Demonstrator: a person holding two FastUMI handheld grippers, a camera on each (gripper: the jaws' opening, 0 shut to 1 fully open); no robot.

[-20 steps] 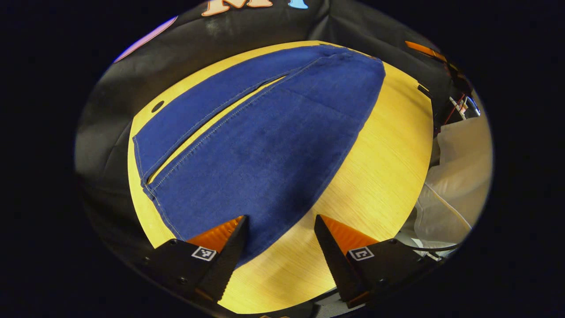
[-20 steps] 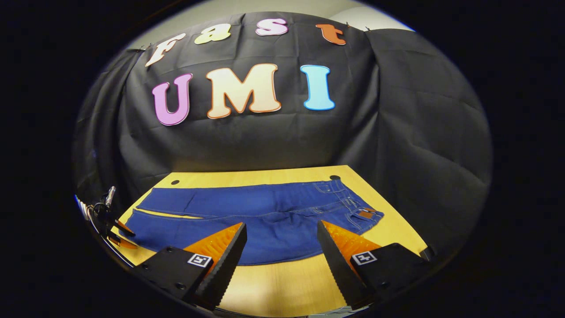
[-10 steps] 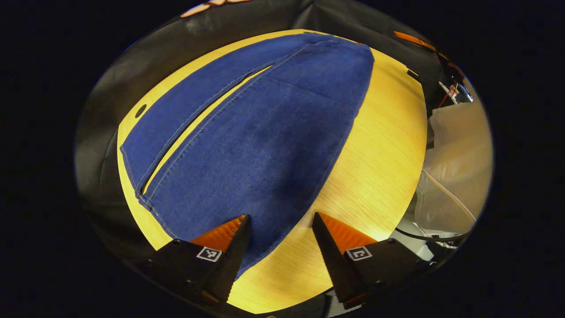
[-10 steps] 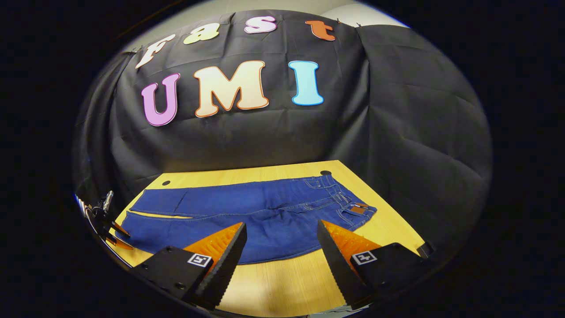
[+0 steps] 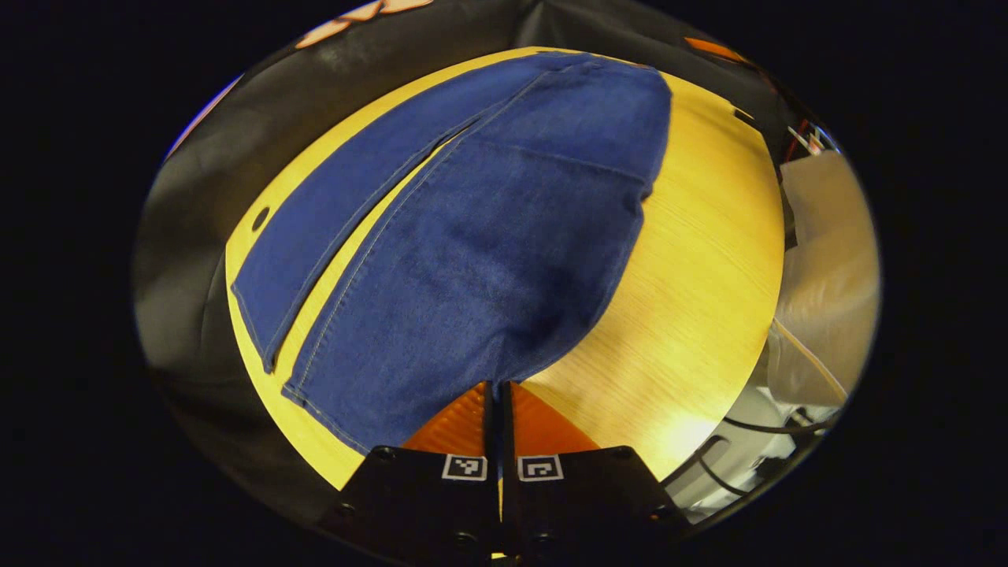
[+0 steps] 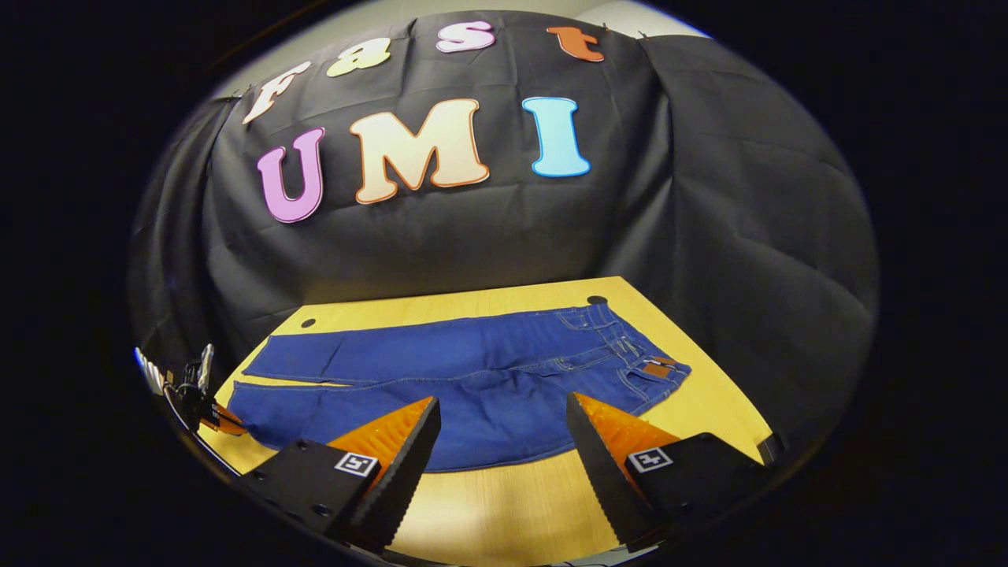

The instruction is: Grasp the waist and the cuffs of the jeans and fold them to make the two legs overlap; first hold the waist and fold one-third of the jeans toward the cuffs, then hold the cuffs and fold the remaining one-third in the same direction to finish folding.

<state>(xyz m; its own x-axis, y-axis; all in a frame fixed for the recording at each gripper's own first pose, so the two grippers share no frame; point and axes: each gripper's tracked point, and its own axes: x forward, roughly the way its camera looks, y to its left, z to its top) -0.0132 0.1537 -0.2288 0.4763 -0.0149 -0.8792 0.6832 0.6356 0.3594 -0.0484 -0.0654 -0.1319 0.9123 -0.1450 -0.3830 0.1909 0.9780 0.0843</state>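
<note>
Blue jeans [image 5: 488, 236] lie spread flat on the yellow wooden table [image 5: 693, 260], both legs side by side. My left gripper [image 5: 498, 390] is shut on the near leg's edge at the cuff end, and the denim rises in a small ridge toward its tips. In the right gripper view the jeans [image 6: 472, 378] stretch across the table [image 6: 504, 496], waist [image 6: 630, 358] at the right and cuffs at the left. There the left gripper [image 6: 216, 417] sits at the near cuff. My right gripper [image 6: 504, 429] hangs open above the table's near side, apart from the denim.
A pale cloth-covered shape [image 5: 827, 260] and dark cables [image 5: 756, 429] lie beyond the table's right edge in the left gripper view. Small round holes [image 6: 308, 323] [image 6: 596, 300] mark the table's far corners. Black cloth walls stand close behind the table.
My left gripper went from open to shut, pinching the near leg's edge, and the denim there has bunched up slightly. The right gripper has stayed open and shifted only a little.
</note>
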